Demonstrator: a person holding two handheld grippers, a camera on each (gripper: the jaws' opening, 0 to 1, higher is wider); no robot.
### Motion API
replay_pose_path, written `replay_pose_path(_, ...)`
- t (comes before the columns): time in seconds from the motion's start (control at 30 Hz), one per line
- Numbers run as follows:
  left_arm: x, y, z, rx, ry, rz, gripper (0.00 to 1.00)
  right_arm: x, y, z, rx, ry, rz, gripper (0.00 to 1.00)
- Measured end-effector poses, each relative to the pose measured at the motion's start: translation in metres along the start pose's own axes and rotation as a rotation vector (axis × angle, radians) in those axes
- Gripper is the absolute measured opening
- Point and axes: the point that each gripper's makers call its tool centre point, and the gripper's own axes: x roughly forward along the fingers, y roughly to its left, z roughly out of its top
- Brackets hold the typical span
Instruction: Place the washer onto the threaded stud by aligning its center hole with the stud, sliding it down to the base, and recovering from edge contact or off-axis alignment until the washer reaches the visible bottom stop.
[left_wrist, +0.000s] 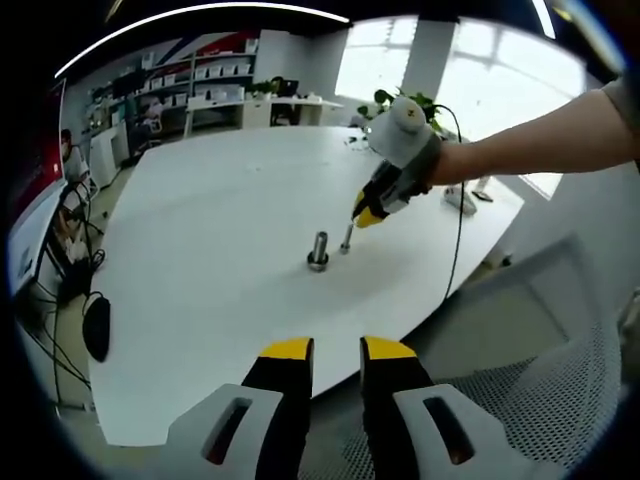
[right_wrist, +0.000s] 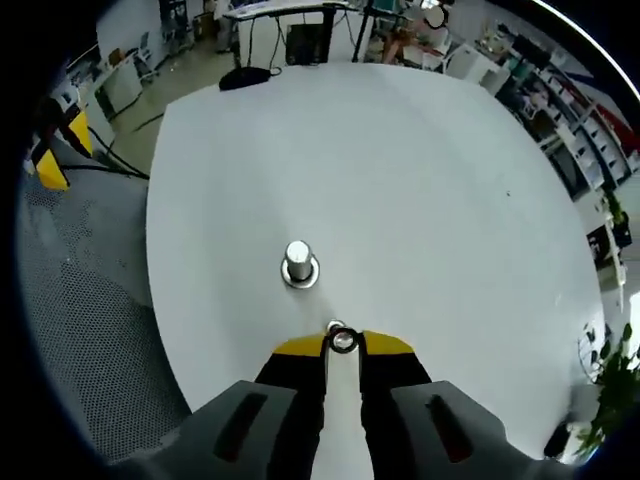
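2 metal pieces stand on the white table: a thick stud on its flanged base and, just beside it, a thin upright pin. My right gripper hangs over that pin, jaws nearly closed around a small ring, which I take for the washer. My left gripper waits well back, jaws slightly parted and empty. I judge pickup is in hand; next I must carry the washer over the stud, centre its hole and lower it.
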Motion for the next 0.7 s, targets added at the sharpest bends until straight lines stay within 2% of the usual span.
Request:
replay_pose_path(0.47, 0.0, 0.001, 0.0, -0.003, 0.002, 0.003, 0.16, 0.016, -0.004, -0.007, -0.018, 0.049, 0.024, 0.13)
replay_pose_path(0.7, 0.0, 0.001, -0.001, -0.005, 0.004, 0.006, 0.15, 0.026, 0.0, -0.013, -0.002, 0.074, 0.06, 0.13)
